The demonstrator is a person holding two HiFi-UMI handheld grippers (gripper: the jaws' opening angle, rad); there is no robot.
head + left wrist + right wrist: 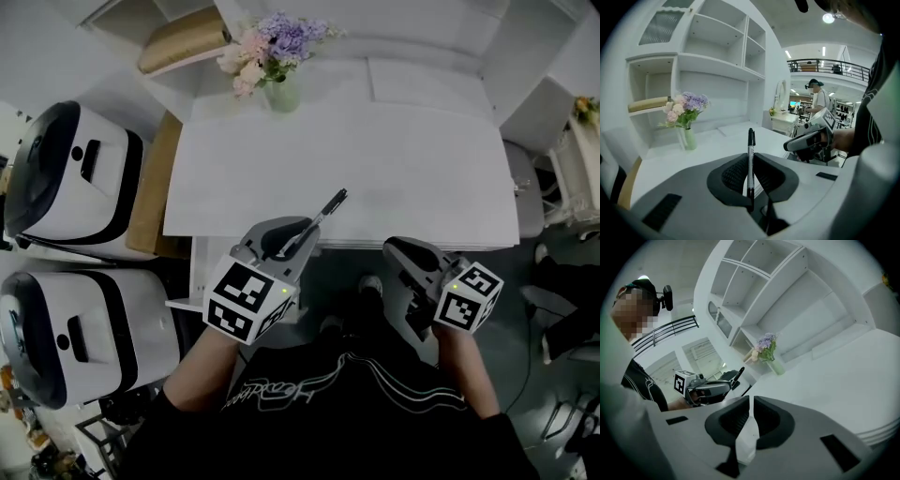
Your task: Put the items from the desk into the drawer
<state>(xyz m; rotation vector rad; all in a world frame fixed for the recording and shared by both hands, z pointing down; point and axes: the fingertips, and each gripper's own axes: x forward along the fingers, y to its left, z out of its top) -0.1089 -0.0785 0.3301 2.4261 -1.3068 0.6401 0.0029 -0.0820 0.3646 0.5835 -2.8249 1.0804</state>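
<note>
Gripping a black marker pen [328,208], the left tongs [302,240] sit low centre in the head view, right at the front edge of the white desk [394,178]. The pads are pinched on the pen's barrel, and its capped end pokes up and right over the desk edge. In the left gripper view the pen stands straight up between the jaws.

Over to the right tongs [401,251], lower right of centre, just off the desk's front edge and above the dark floor. Their jaws are closed on a thin white piece [746,437], crumpled like paper or tissue; what it is exactly I can't tell.

At the far edge of the desk, top centre, a pale green vase [283,94] with purple and pink flowers [272,42] stands upright, well apart from both tongs. Two white-and-black appliances [70,178] are stacked down the left side of the frame, with a wooden panel [150,187] between the upper one and the desk. A tan cushion [183,42] lies on a shelf at the upper left. White shelving [717,42] rises behind the desk. A person in a cap [818,101] stands far off, right of centre in the left gripper view.

A white panel [195,272] juts out below the desk's left front corner; whether it is the drawer I can't tell.
</note>
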